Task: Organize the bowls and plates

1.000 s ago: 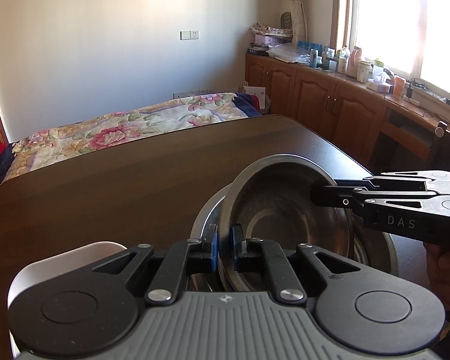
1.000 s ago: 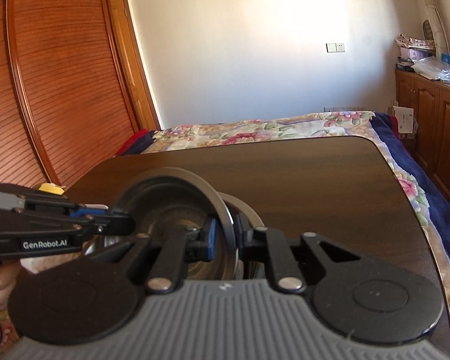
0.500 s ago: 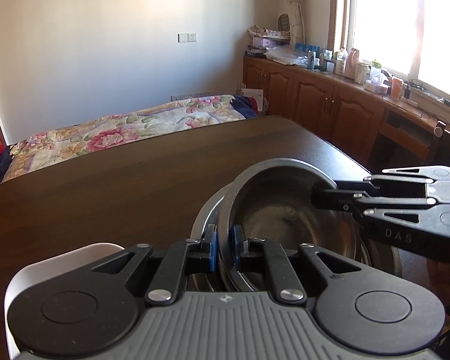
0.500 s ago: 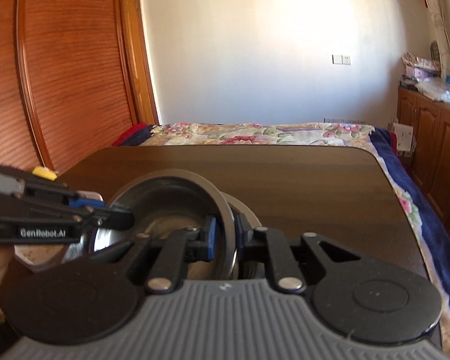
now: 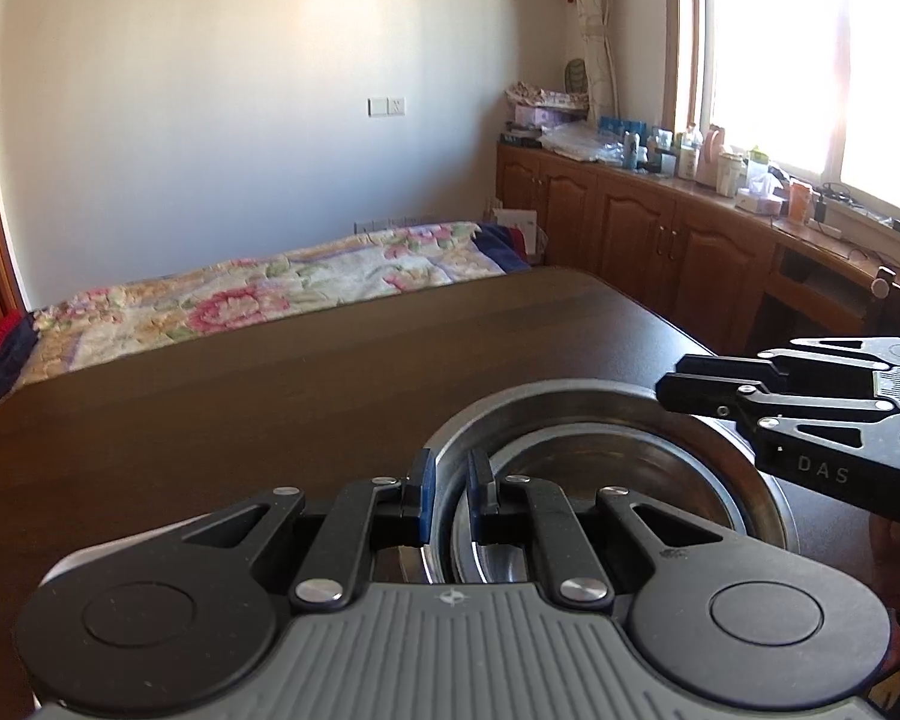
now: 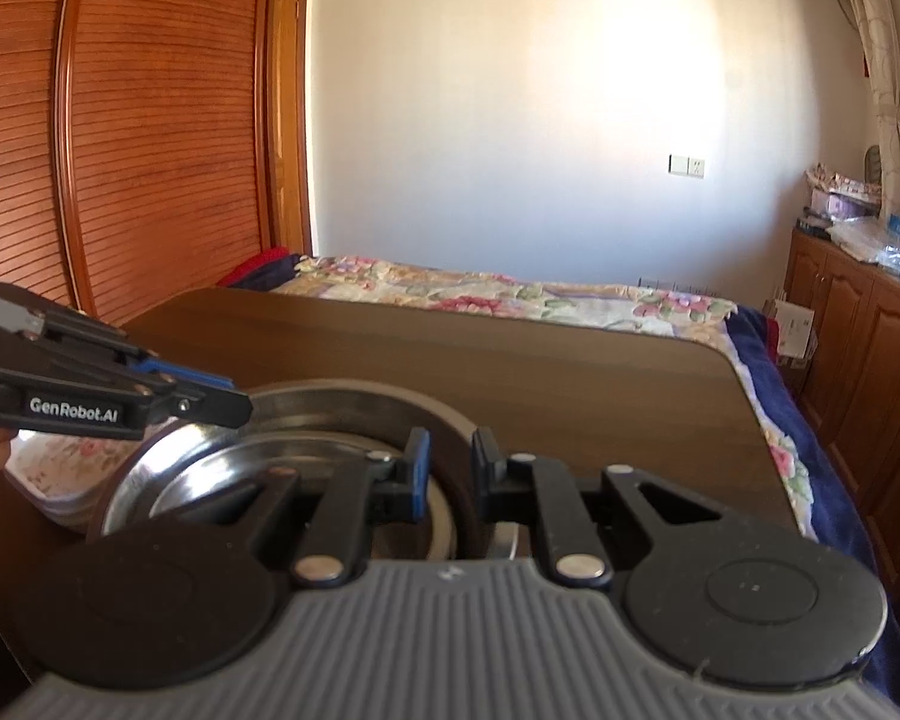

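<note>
A steel bowl [image 5: 606, 468] lies nested level in a larger steel bowl [image 5: 774, 498] on the dark wooden table [image 5: 270, 420]. My left gripper [image 5: 448, 495] straddles the bowl's near rim with a small gap showing between its pads. My right gripper [image 6: 450, 477] straddles the opposite rim of the bowl [image 6: 330, 420], with its pads also a little apart. Each gripper shows from the side in the other's view: the right one [image 5: 666, 390] and the left one [image 6: 240, 408].
A white floral plate [image 6: 60, 474] lies on the table left of the bowls, under my left gripper. A bed with a floral cover [image 5: 258, 300] stands beyond the table. Wooden cabinets [image 5: 660, 240] run along the right wall.
The bowl was tilted and held up by both grippers; it has come down level into the larger bowl. Both grippers' pads have loosened slightly on the rim.
</note>
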### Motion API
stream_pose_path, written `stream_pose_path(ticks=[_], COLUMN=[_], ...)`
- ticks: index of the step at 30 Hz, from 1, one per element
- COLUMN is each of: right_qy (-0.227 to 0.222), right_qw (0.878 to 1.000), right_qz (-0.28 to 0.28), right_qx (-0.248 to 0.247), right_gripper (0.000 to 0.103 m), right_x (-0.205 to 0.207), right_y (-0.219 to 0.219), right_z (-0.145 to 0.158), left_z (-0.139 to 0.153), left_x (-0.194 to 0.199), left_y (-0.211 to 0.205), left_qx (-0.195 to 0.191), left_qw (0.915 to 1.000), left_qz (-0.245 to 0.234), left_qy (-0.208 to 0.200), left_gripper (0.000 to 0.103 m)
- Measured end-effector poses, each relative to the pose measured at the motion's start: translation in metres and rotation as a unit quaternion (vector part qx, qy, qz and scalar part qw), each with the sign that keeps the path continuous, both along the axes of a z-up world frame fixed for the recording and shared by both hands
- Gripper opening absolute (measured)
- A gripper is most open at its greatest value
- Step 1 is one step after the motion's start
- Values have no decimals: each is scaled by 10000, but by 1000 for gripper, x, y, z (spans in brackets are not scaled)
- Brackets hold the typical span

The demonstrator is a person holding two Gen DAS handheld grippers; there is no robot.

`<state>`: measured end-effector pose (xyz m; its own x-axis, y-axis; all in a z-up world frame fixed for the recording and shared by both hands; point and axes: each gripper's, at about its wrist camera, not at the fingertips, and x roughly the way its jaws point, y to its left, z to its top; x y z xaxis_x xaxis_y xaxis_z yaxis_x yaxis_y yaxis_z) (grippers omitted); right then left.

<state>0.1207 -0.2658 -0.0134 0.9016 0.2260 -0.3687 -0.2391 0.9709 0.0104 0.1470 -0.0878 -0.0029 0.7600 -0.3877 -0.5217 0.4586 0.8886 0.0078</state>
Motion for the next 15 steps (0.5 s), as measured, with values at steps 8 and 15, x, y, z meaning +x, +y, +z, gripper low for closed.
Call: stream_pose_path(ticks=[8, 15], right_qy=[-373, -387], right_qw=[9988, 9976], right_qz=[-309, -493], right_qx=[123, 299], right_gripper=[40, 48], right_x=[-6, -9], right_y=[-11, -15], right_z=[-2, -14], left_z=[-7, -17], left_x=[-6, -8], left_y=[-2, -4], left_qx=[-44, -171], left_qw=[9995, 9993], left_qz=[201, 254], left_qy=[-252, -213], left_gripper=[42, 62])
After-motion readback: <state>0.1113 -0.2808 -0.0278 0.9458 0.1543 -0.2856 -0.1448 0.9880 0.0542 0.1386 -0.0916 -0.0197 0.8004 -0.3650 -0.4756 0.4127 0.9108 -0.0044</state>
